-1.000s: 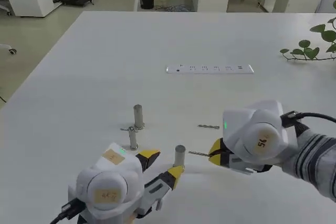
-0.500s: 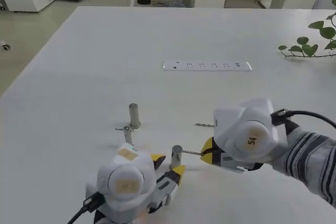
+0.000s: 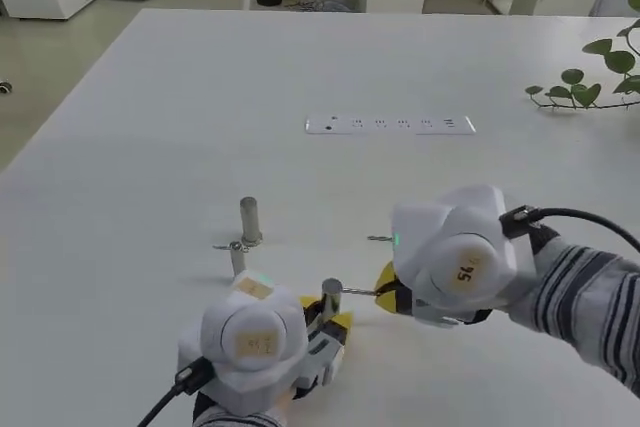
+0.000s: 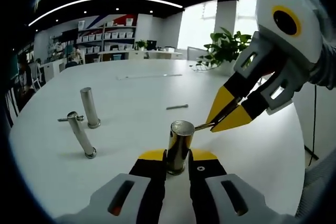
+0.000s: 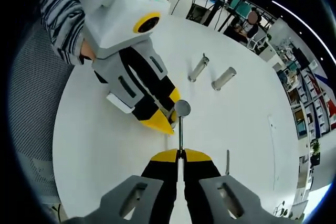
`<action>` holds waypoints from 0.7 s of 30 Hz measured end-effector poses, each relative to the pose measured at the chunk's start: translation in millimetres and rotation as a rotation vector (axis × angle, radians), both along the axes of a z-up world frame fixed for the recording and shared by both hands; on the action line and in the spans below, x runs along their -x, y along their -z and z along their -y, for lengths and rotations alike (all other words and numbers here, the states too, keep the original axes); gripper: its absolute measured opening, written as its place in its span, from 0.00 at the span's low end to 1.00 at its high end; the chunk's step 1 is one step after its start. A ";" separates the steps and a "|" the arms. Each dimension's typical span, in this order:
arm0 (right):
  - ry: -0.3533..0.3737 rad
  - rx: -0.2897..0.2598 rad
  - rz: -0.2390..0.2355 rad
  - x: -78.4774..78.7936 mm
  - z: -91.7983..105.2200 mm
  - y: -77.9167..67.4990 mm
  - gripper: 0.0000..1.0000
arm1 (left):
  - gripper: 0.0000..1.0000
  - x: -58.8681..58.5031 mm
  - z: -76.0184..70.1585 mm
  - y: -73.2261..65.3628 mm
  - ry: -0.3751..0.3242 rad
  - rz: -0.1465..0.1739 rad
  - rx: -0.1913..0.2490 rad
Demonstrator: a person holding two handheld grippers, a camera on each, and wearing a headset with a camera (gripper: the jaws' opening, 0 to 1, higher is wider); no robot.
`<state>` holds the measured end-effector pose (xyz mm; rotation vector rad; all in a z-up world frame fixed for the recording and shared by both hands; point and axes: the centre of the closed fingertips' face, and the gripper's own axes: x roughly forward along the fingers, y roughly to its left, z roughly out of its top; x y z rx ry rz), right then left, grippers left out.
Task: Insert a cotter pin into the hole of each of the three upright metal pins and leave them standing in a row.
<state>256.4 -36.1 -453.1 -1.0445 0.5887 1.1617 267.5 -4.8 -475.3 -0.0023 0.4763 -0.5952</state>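
Steel pin (image 4: 180, 139) upright on counter (image 4: 137, 109), clamped between left gripper (image 4: 177, 157) jaws; right gripper (image 5: 180, 154) jaws pinch cotter pin (image 5: 180, 132), tip at the pin's top.

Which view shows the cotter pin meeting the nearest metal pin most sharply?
Left gripper view: sharpest, cotter pin and metal pin crisp, mild sheen. Right gripper view: clear, fisheye-bent table. Head view: softer, cotter pin a thin line beside the right gripper.

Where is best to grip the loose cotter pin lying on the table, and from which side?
Probably near one end of the loose cotter pin, from above, jaws across its thin shaft: it lies flat, leaving the rest free for inserting.
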 end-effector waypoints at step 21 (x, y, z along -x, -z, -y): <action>-0.008 0.003 0.027 1.1 -6.5 -6.4 0.00 | 0.10 -0.3 -5.8 7.3 -0.037 0.017 -0.070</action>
